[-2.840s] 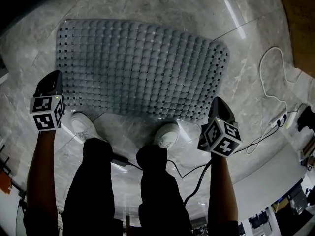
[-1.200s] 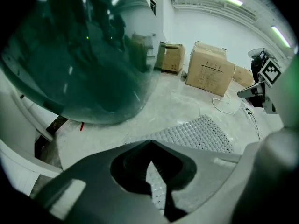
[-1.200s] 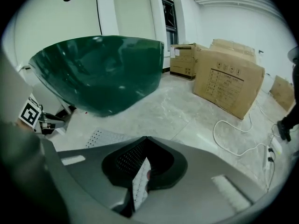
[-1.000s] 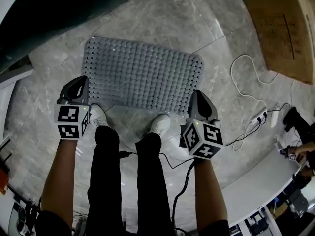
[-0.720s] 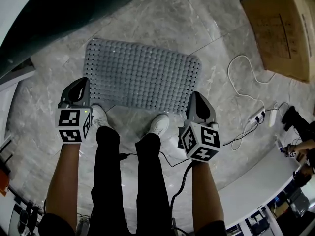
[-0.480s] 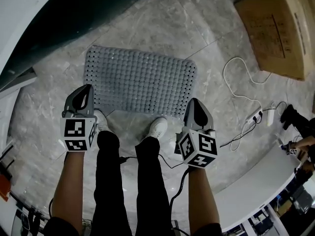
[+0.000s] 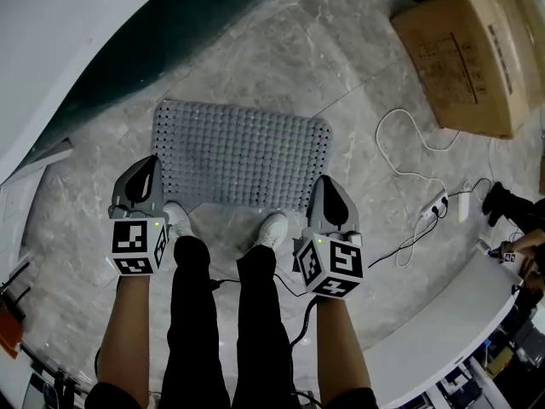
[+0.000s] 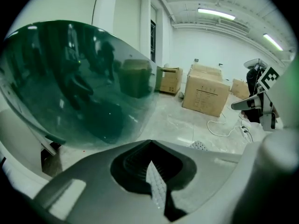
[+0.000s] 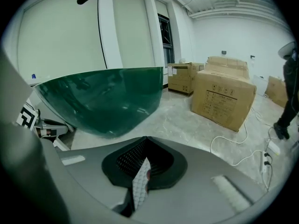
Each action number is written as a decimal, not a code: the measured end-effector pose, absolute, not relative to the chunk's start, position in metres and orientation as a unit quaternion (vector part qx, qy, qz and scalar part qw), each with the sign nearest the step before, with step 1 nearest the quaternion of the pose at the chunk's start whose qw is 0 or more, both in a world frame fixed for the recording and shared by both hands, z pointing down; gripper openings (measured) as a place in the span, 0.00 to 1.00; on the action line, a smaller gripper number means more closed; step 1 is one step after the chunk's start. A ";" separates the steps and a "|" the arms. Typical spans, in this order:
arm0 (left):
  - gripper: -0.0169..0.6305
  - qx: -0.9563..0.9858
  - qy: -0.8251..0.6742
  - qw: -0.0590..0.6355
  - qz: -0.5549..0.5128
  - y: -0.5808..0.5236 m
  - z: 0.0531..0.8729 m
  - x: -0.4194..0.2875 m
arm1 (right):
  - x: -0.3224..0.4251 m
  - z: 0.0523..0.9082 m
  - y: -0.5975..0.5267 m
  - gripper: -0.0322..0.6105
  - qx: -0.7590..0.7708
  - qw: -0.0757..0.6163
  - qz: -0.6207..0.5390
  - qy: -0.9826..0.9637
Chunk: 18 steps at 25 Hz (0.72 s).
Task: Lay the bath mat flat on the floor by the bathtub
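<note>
Left gripper [image 7: 152, 162] and right gripper [image 7: 323, 182] risen higher, jaws closed, empty, bath mat [image 7: 241, 153] flat on floor [image 7: 255, 49], untouched below fingers [image 7: 136, 184]

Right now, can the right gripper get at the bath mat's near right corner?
Probably yes. The right gripper hangs shut above that corner of the bath mat, which lies flat. Nothing lies between them; the person's shoe stands clear to its left.
</note>
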<state>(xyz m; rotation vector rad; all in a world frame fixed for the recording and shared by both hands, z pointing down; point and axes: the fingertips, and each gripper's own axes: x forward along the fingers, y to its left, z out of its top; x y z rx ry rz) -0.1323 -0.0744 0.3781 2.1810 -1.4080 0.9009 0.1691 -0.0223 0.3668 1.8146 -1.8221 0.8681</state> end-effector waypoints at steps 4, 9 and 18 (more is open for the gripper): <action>0.03 0.786 -0.496 0.186 0.320 -0.076 0.363 -0.126 | 0.167 0.353 -0.025 0.09 0.656 0.210 0.306 -0.657; 0.03 0.793 -0.494 0.190 0.303 -0.071 0.339 -0.117 | 0.165 0.334 -0.024 0.09 0.657 0.214 0.293 -0.661; 0.03 0.797 -0.499 0.180 0.290 -0.078 0.288 -0.115 | 0.157 0.281 -0.040 0.09 0.655 0.200 0.271 -0.676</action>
